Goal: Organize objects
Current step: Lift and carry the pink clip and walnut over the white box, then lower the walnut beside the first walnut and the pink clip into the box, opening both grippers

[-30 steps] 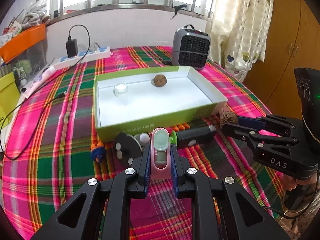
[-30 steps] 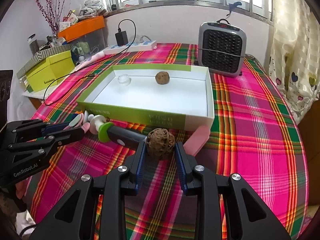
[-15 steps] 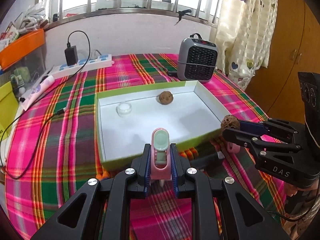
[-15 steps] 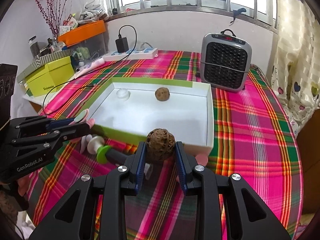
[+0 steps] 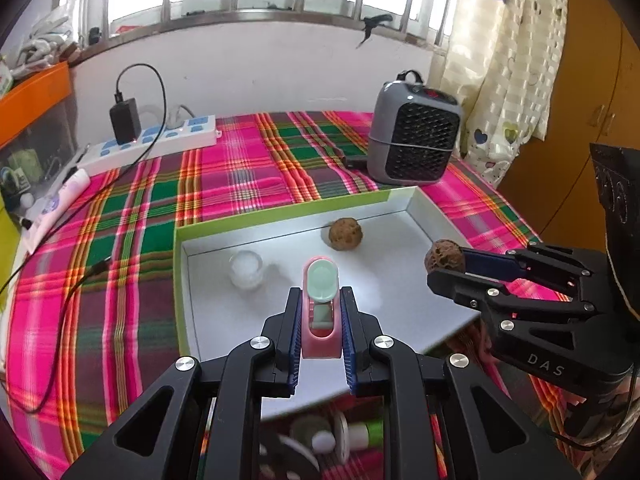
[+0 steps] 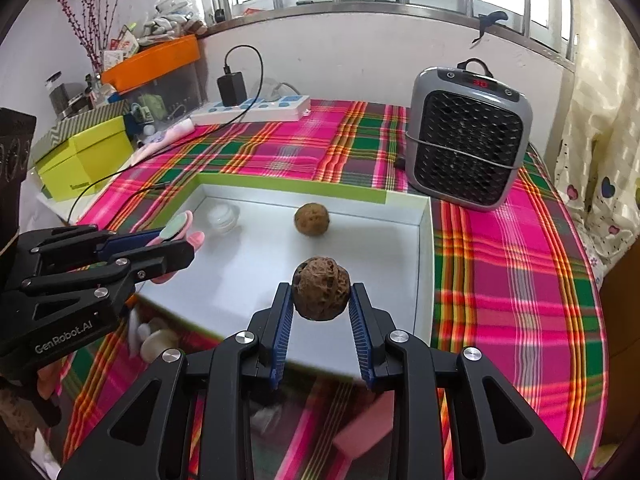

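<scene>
My left gripper (image 5: 320, 312) is shut on a small pink device with a pale green oval top (image 5: 321, 280), held above the near part of the green-rimmed white box (image 5: 280, 212). My right gripper (image 6: 321, 298) is shut on a brown wrinkled walnut (image 6: 321, 294) and hovers over the box's right half. From the left wrist view that gripper (image 5: 448, 270) comes in from the right with the walnut (image 5: 445, 256) at its tips. Inside the box lie a second brown ball (image 5: 345, 232) (image 6: 312, 219) and a small white jar (image 5: 246, 269) (image 6: 224, 216).
A grey fan heater (image 6: 466, 136) stands behind the box's right corner. A white power strip (image 5: 152, 142) with a black charger and cable lies at the back left. A yellow-green box (image 6: 86, 156) and orange bin sit far left. Small loose items (image 5: 324, 440) lie in front of the box.
Both grippers have moved forward from the cloth in front of the box to above its inside, each keeping its object. The loose items have slipped beneath the fingers.
</scene>
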